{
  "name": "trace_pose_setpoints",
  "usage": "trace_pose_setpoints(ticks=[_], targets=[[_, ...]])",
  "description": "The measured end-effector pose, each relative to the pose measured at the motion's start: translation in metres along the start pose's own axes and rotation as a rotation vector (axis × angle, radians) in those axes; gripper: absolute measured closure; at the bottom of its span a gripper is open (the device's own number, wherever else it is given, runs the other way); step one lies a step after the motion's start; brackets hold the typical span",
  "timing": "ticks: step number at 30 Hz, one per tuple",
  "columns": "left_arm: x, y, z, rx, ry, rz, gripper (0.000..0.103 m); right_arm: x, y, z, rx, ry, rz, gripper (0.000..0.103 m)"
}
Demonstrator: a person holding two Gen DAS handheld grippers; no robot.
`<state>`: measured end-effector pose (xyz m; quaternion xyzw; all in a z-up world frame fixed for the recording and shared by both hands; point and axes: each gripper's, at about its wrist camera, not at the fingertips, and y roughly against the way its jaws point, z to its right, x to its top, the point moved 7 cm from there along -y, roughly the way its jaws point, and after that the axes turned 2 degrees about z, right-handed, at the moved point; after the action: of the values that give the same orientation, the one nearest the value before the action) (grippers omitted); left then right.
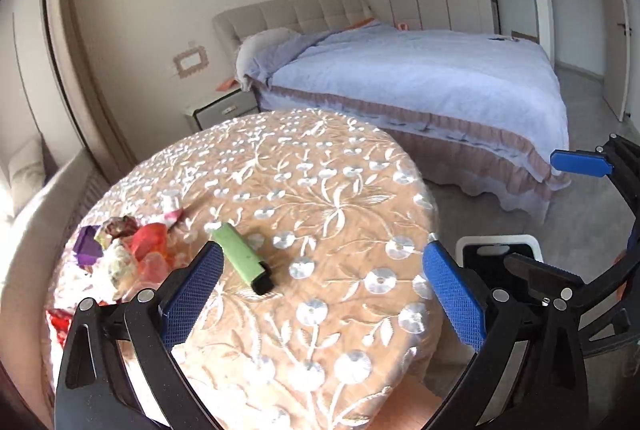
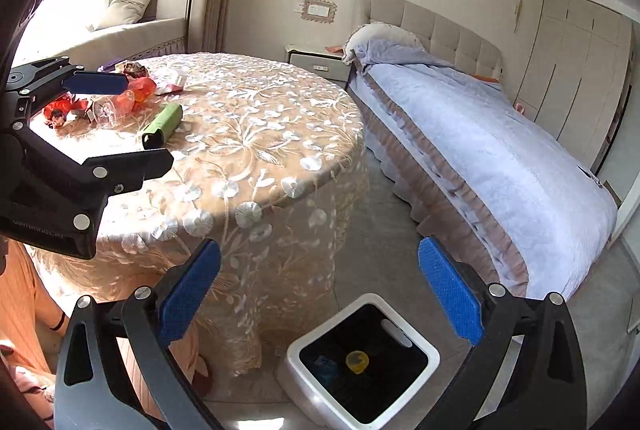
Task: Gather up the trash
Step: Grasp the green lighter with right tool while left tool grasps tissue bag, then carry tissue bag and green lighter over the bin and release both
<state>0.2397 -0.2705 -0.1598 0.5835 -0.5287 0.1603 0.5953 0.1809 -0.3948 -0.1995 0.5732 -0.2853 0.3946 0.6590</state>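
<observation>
A pile of crumpled wrappers (image 1: pixel 124 254) lies at the left of the round table (image 1: pixel 320 190), with a green and black lighter-like object (image 1: pixel 242 258) beside it. My left gripper (image 1: pixel 320 294) is open and empty above the table, its left finger close to the green object. In the right wrist view the wrappers (image 2: pixel 120 98) and green object (image 2: pixel 162 126) lie on the table (image 2: pixel 248 134). My right gripper (image 2: pixel 320 290) is open and empty above the white bin (image 2: pixel 360 362), which has a black liner and a yellow scrap (image 2: pixel 357 361) inside.
A bed (image 1: pixel 420 78) with a blue cover stands beyond the table, a nightstand (image 1: pixel 218 110) by its head. A window seat with a cushion (image 2: pixel 128 6) lies behind the table. The bin (image 1: pixel 498 250) stands on grey floor to the table's right.
</observation>
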Motion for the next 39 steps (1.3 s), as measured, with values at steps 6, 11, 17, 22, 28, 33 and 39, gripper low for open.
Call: trace_pose_setpoints(ticks=[6,11,17,22,28,33,39], targets=[[-0.014,0.009,-0.101,0.165,0.113,-0.016,0.005,0.041,-0.027,-0.060,0.099,-0.006,0.031,0.004],[-0.027,0.002,-0.169,0.219,0.252,-0.072,0.005,0.067,-0.053,-0.098,0.096,0.026,0.038,0.004],[-0.041,-0.027,-0.198,0.221,0.287,-0.125,0.005,0.080,-0.095,-0.129,0.116,0.056,-0.037,0.004],[-0.051,-0.050,-0.222,0.170,0.350,-0.162,0.005,0.076,-0.130,-0.140,0.151,0.038,-0.149,0.004],[-0.055,-0.066,-0.218,0.094,0.351,-0.180,0.006,0.076,-0.150,-0.151,0.190,0.035,-0.212,0.019],[-0.057,-0.074,-0.209,0.040,0.340,-0.191,0.038,0.072,-0.154,-0.157,0.268,-0.006,-0.247,0.062],[-0.052,-0.067,-0.206,0.047,0.341,-0.171,0.050,0.072,-0.145,-0.153,0.282,-0.033,-0.236,0.076]])
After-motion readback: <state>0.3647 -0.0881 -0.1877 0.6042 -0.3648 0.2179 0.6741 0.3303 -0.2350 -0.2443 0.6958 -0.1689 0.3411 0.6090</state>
